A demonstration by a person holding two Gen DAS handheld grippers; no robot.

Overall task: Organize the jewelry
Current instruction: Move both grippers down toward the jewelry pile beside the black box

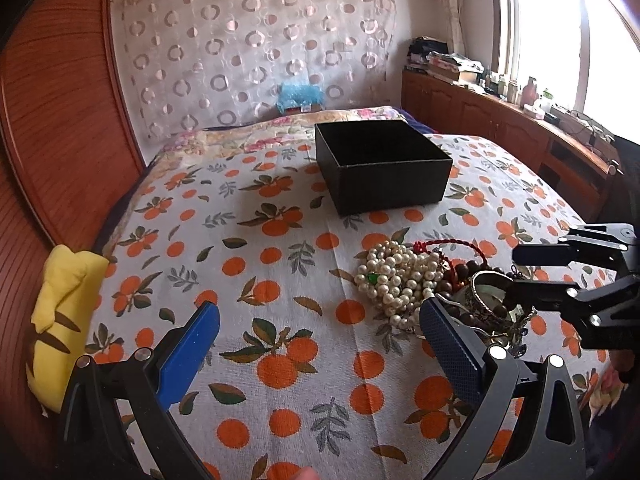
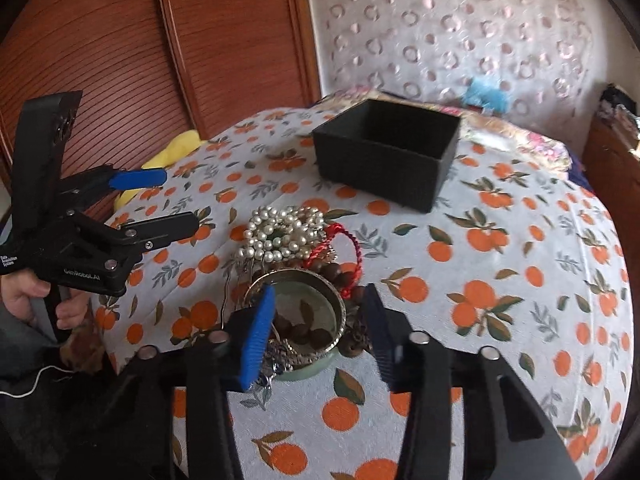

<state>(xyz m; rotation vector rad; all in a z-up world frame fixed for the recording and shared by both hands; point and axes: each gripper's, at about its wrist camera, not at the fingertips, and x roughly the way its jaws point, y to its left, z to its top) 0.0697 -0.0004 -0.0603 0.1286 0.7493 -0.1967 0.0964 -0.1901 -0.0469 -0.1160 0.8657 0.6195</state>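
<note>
Jewelry (image 1: 416, 284) lies heaped near the bedspread's (image 1: 280, 280) right edge in the left wrist view, the black box (image 1: 380, 168) farther back; the left gripper (image 1: 320, 316) hangs spread beside the pile, holding nothing. From the right wrist, the right gripper (image 2: 318, 304) straddles a metal bangle (image 2: 316, 292) with jaws apart, pearls (image 2: 280, 232) beyond.

The black box (image 1: 382, 168) hides its own floor behind its near wall. Under the pearl necklace (image 2: 282, 232) and metal bangle (image 2: 298, 306) the tangled jewelry cannot be told apart. The windowsill bottles (image 1: 516, 90) are too small to identify.
</note>
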